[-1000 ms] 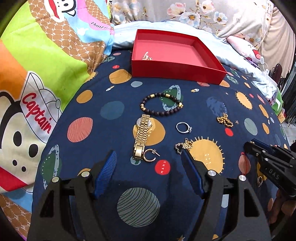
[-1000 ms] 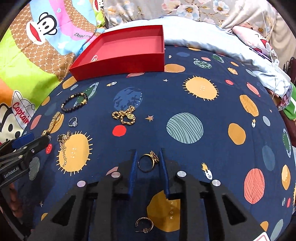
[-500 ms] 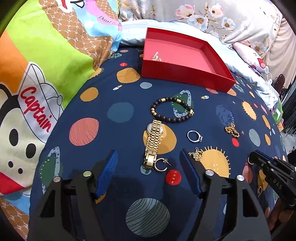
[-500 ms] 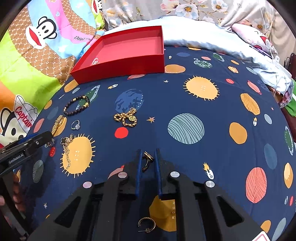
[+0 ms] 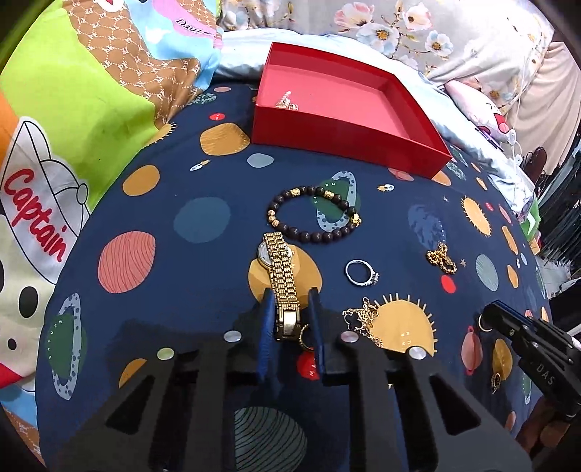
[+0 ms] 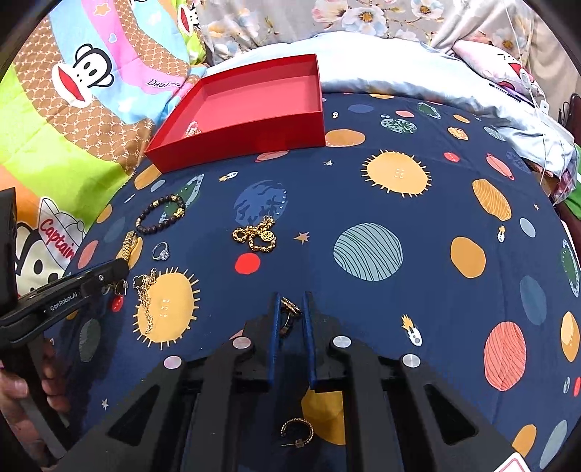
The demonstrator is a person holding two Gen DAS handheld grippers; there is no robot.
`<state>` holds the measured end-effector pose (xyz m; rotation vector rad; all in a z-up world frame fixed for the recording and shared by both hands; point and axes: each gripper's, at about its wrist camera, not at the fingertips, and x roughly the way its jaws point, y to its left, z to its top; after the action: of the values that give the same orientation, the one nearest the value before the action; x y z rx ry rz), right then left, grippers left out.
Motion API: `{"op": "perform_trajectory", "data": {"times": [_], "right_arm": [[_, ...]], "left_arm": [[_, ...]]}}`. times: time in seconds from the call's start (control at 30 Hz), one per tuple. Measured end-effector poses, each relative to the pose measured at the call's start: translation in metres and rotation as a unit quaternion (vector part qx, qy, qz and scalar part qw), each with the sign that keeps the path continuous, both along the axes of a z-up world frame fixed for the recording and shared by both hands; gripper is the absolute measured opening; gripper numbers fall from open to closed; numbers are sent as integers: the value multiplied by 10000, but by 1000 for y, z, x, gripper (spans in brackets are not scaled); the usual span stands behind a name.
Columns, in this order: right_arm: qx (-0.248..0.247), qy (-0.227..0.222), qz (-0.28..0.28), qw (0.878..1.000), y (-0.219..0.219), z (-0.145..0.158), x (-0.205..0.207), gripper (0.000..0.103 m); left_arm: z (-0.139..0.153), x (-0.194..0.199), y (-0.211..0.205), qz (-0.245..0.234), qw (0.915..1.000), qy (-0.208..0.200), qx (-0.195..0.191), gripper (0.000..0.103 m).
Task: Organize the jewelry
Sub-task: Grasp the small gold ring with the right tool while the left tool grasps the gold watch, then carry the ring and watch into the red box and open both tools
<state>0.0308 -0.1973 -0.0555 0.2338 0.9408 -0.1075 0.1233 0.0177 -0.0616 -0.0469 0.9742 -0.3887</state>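
Jewelry: scattered over a navy planet-print bedspread (image 6: 417, 203), only one small piece in the red box so far
Right gripper (image 6: 290, 308): clenched on a gold ring (image 6: 288, 316), ring standing on edge between the blue pads, nearest the lens
Hoop earring (image 6: 297, 430): flat on the spread beneath the right gripper's frame
Left gripper (image 5: 290, 308): jaws just closing in, clasp end of the gold watch (image 5: 279, 276) between the pads along with a second gold hoop (image 5: 305, 336); contact with the pads not clear
Gold chain necklace (image 5: 363, 319): just right of the left gripper, draped across a yellow sun print
Silver ring (image 5: 359, 273): flat, beyond the necklace, apart from the watch
Gold knotted chain (image 5: 441, 257): farther right, alone near a red dot
Beaded bracelet (image 5: 314, 216): dark beads with gold spacers, just beyond the watch face
Red box (image 5: 428, 152): open, shallow, at the far edge of the spread
Box contents: one small pale trinket (image 5: 287, 101) in the near left corner, floor otherwise pink
Surroundings: cartoon monkey quilt (image 5: 54, 163) at left, floral bedding (image 5: 399, 29) behind
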Motion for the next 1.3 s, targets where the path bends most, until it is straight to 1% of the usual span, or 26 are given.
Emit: {"op": "perform_trajectory", "data": {"times": [0.13,0.27,0.4,0.67,0.9,1.03,1.17,1.3], "right_arm": [[26,6,-1,10000,0,0,0,11],[36,-22,7,10000,0,1,0,11],[44,-87,16,10000,1,7,-2,11],[94,-247,53,9996,3,23,-5,11],[183,-496,193,9984,3,47,-1,11],[184,-703,332,9968,-1,67,16,11],[236,-961,458,9940,-11,90,46,11],[82,-1187,548,9914,-23,115,99,11]], "left_arm": [[-1,0,-1,12,10000,-23,60,12],[0,-1,0,13,10000,-24,65,11],[5,-4,1,9,10000,-36,-17,11],[39,-15,5,-45,9990,-327,-301,11],[74,-15,1,-149,9967,-618,-508,11],[99,-1,-8,-275,9942,-836,-615,11],[122,23,-24,-404,9906,-1117,-673,11],[141,65,-43,-414,9873,-1384,-668,11]]}}
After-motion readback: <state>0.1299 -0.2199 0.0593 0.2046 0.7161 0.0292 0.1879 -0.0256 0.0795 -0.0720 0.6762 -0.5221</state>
